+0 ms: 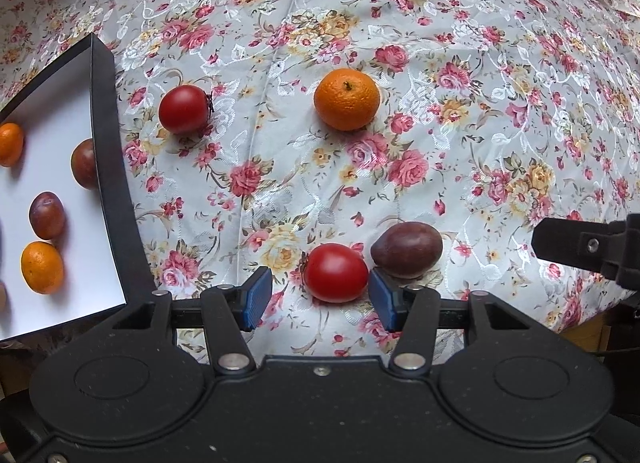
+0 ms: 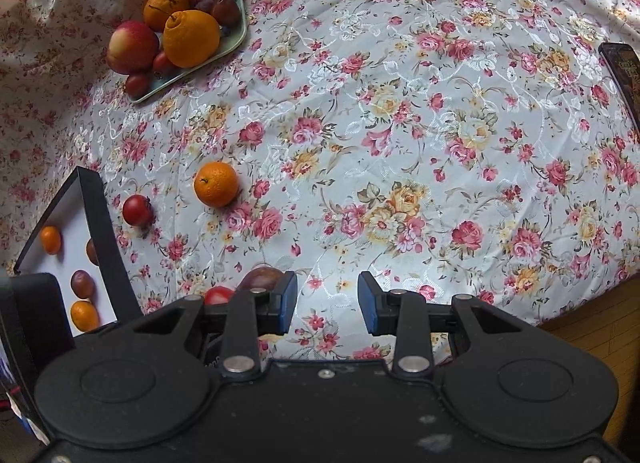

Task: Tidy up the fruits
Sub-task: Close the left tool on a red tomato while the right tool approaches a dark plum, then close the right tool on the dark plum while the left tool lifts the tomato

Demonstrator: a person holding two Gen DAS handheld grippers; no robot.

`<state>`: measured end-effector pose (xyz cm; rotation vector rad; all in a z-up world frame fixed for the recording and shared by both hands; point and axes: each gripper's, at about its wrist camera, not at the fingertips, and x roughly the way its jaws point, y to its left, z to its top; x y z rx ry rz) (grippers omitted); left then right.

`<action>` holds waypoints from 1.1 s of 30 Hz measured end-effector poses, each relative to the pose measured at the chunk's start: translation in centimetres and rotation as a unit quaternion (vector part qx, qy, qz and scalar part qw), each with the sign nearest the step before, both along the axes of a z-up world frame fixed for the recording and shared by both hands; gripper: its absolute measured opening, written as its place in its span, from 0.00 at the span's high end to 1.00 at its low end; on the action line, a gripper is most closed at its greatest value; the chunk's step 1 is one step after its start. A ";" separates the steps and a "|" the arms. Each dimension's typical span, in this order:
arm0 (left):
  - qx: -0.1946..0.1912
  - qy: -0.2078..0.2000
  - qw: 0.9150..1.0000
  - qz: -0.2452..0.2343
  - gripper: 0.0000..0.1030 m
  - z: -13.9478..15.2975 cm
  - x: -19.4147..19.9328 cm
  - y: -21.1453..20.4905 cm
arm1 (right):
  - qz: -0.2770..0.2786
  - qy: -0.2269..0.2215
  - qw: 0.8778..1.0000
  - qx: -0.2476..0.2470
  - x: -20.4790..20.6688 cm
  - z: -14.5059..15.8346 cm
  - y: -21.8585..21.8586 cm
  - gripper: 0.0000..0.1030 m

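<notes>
Here the left tool hangs low over the tabletop with its blue pads spread wide, and the near tomato sits just ahead of the gap, a little right of centre, close by the right-hand pad. Nothing is pinched yet. The tomato is nearly round, so no long axis matters; what matters is that the dark plum lies just beside it on the right, so that pad has to slip between the two. The left tool is clearly the nearer one. The right tool hovers further right, its pads likewise apart and empty, with bare cloth between them and the same two fruits off to its left.

Farther out on the cloth lie a second tomato and one mandarin, well apart from each other. That makes four loose fruits: two tomatoes, one plum, one mandarin.

To the left stands the black-walled box with a white floor; in it I count two mandarins and two plums, with more possibly cut off at the frame's edge. At the far edge, a pale green tray holds a heap of mixed fruit.
</notes>
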<state>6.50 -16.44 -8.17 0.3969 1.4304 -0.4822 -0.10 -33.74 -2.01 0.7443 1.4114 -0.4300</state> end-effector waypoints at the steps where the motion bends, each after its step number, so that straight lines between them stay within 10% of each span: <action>1: -0.001 0.001 1.000 0.001 0.44 -0.1 0.0 0.0 | 0.000 0.001 1.000 0.005 -0.1 -0.1 -0.1 0.64; 10: 0.002 0.012 1.000 0.019 0.43 -1.4 0.3 0.0 | -0.022 -0.010 0.999 0.034 -0.3 -0.3 -0.6 0.64; 23: 0.010 0.006 0.998 0.061 0.47 -1.6 2.1 1.5 | 0.025 0.061 0.995 -0.076 1.6 -4.2 0.8 0.61; 33: 0.004 -0.007 0.995 0.097 0.54 -0.6 3.9 3.5 | 0.018 -0.050 0.998 -0.038 2.4 -2.4 1.4 0.63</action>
